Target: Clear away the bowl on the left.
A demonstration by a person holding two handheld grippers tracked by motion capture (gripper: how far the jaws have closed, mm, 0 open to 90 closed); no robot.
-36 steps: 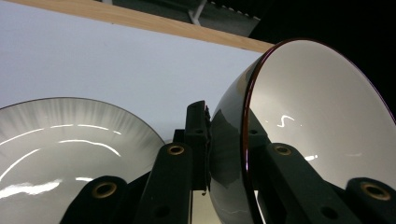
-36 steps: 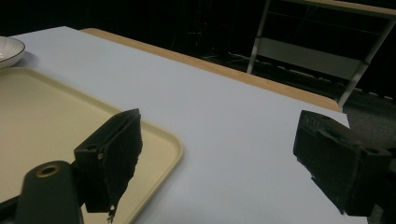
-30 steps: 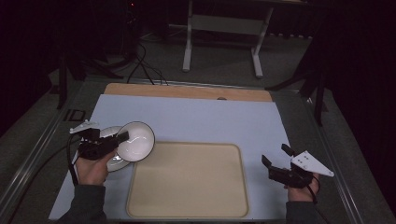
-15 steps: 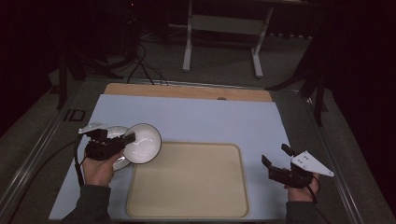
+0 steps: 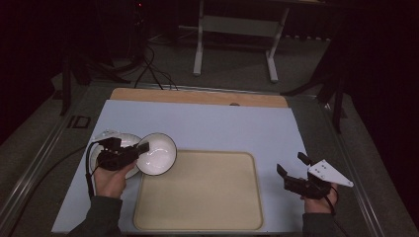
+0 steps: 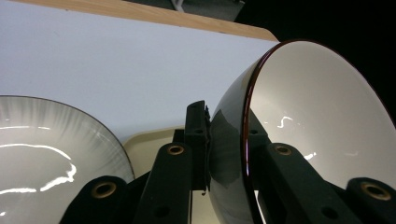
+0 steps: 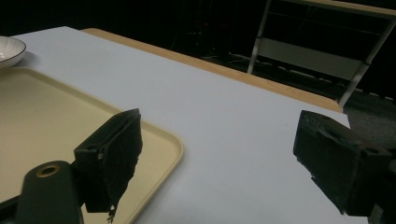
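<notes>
A white bowl with a dark rim (image 5: pixel 157 153) hangs tilted over the left edge of the beige tray (image 5: pixel 197 197). My left gripper (image 5: pixel 142 148) is shut on its rim. In the left gripper view one jaw presses the bowl's (image 6: pixel 303 121) grey outer wall and the other lies inside it, with the gripper (image 6: pixel 229 140) clamping the rim. A second, ribbed white bowl (image 5: pixel 111 140) rests on the table under my left hand, and the left gripper view shows this ribbed bowl (image 6: pixel 51 149) too. My right gripper (image 5: pixel 291 163) stands open right of the tray, and the right gripper (image 7: pixel 219 140) holds nothing.
A pale sheet (image 5: pixel 217 123) covers the table, with a wooden strip (image 5: pixel 197 96) along its far edge. The tray's corner (image 7: pixel 159 140) lies just left of my right gripper. A metal stand (image 5: pixel 232 29) stands on the floor beyond the table.
My left gripper has carried the dark-rimmed bowl a little to the right, off the ribbed bowl and over the tray's left edge. The right gripper has stayed put.
</notes>
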